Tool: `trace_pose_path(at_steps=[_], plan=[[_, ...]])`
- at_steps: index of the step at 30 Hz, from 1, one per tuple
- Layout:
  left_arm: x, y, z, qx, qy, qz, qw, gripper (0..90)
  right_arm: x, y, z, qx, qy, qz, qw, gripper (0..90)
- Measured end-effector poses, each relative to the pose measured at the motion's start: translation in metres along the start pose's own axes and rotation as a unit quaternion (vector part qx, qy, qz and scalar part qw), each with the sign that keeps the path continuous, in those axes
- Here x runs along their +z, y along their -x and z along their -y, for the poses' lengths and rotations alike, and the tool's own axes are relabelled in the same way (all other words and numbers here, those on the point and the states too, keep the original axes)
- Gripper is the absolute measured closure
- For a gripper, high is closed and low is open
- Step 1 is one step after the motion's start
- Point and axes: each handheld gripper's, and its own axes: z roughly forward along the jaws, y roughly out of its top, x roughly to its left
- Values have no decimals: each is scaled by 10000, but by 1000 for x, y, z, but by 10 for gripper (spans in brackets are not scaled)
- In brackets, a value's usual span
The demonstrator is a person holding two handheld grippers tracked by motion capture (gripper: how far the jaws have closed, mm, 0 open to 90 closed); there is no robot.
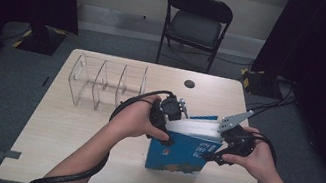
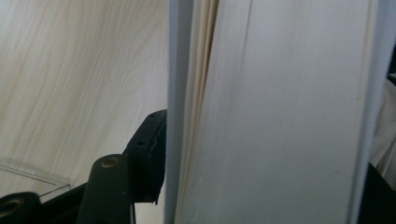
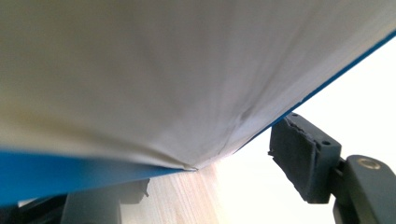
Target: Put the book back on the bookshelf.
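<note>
My left gripper (image 1: 169,123): jaws straddling the near top edge of the book (image 1: 185,149), one pad just beside the cover; contact unclear. My right gripper (image 1: 221,150): jaws either side of the book's right edge, one pad standing off; grip unclear. Book: blue, upright, mid-table (image 1: 65,145). Clear rack (image 1: 102,81): behind, left. Chair (image 1: 196,21): beyond the table.

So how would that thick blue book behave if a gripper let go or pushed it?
The blue book stands on edge, so it could tip flat if released. Its thick page block suggests some weight. The pages sag and fan open near the right gripper, so it may splay unless pinched across both covers.
</note>
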Motion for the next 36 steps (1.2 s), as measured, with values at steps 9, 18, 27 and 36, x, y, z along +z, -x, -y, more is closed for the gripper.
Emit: trace_pose_path(at_steps=[9,18,27,36], plan=[[5,-1,1,131,-281,-74,9995,415,0,1,0,18,-29,11,10000,336],[3,4,-6,340,-306,-232,9987,406,1,2,1,19,86,-39,10000,338],[8,1,-8,403,-214,-179,9988,416,1,1,2,14,39,-62,10000,338],[9,0,-7,381,-164,-48,9991,444,1,2,3,9,66,-56,10000,340]])
